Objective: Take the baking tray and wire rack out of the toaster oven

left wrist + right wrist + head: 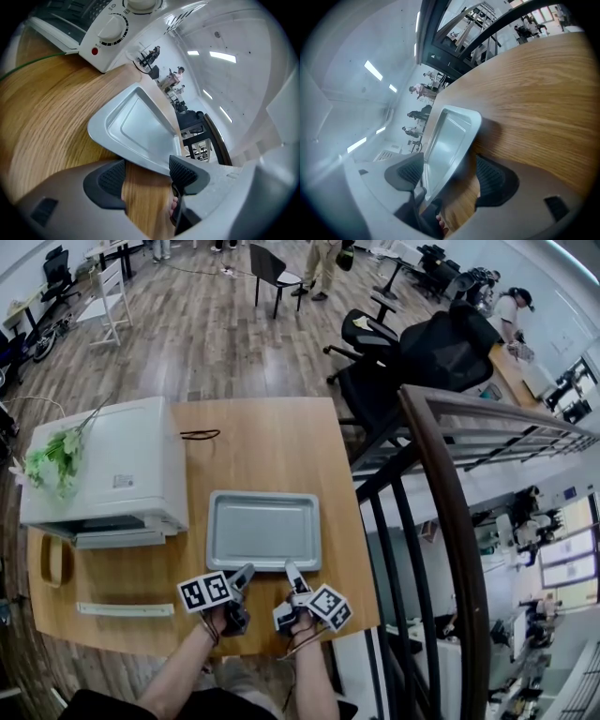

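1. Baking tray (262, 529) lies flat on the wooden table (272, 446), just right of the white toaster oven (103, 470). The oven's own top hides its inside in the head view, and I cannot make out the wire rack in any view.
2. The tray has nothing in it.
3. The head view shows the left gripper (244, 576) and right gripper (292, 573) only as small shapes at the tray's near edge.
4. The left gripper view shows its jaws wide apart, with the tray's rim just past the pads and not squeezed. It also shows the oven's knob (111, 29).
5. The right gripper view shows its jaws wide apart too. A tray corner sits between them, but the pads do not press it.
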### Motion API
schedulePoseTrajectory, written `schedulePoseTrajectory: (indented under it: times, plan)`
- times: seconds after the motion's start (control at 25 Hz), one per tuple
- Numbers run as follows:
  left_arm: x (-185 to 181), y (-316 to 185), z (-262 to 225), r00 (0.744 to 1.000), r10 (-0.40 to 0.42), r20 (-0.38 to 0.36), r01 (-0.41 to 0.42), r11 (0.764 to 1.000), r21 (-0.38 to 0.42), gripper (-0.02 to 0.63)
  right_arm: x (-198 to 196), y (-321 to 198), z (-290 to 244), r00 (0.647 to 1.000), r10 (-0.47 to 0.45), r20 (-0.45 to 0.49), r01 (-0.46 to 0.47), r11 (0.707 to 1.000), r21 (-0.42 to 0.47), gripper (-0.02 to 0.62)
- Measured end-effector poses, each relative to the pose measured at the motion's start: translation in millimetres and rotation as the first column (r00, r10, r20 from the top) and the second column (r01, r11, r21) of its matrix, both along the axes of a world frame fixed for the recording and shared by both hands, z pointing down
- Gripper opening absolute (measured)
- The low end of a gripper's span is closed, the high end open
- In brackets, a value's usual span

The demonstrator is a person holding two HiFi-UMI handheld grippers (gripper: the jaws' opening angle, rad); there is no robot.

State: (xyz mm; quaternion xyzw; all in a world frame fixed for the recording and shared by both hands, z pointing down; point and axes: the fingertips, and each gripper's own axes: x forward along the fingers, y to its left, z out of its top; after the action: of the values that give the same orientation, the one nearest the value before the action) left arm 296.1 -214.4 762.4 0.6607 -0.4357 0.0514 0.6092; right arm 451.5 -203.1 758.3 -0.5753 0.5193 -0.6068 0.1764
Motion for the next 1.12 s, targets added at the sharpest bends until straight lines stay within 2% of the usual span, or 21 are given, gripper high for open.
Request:
schedulePoseTrajectory:
  times: [0.36, 0.64, 0.96, 1.12]
  plan:
    - [-8.8, 12.2, -18.2, 1.0, -0.004, -0.013, 0.005, 0.999, 0.041, 0.275, -2.5, 16.0, -15.9, 1.0, 0.001, -0.022, 0.0, 0.999, 0.033, 0.333]
    - [-38.0, 16.4, -49.4, 0.999, -0.029, -0.028, 0.032, 0.992, 0.12, 0.275, -21.7, 20.8, -47.4, 0.999, -0.019, -0.049, 0.023, 0.995, 0.093, 0.31]
    - [-85.1, 21.9, -107.8, 0.996, -0.06, -0.059, 0.074, 0.963, 0.26, 0.255, -66.2, 28.3, -86.5, 0.991, -0.082, -0.104, 0.099, 0.98, 0.173, 0.276]
    - [-116.8, 29.2, -131.3, 0.998, -0.065, -0.014, 0.066, 0.939, 0.337, 0.23, -98.8, 31.0, -109.2, 0.979, -0.122, -0.161, 0.156, 0.963, 0.221, 0.25]
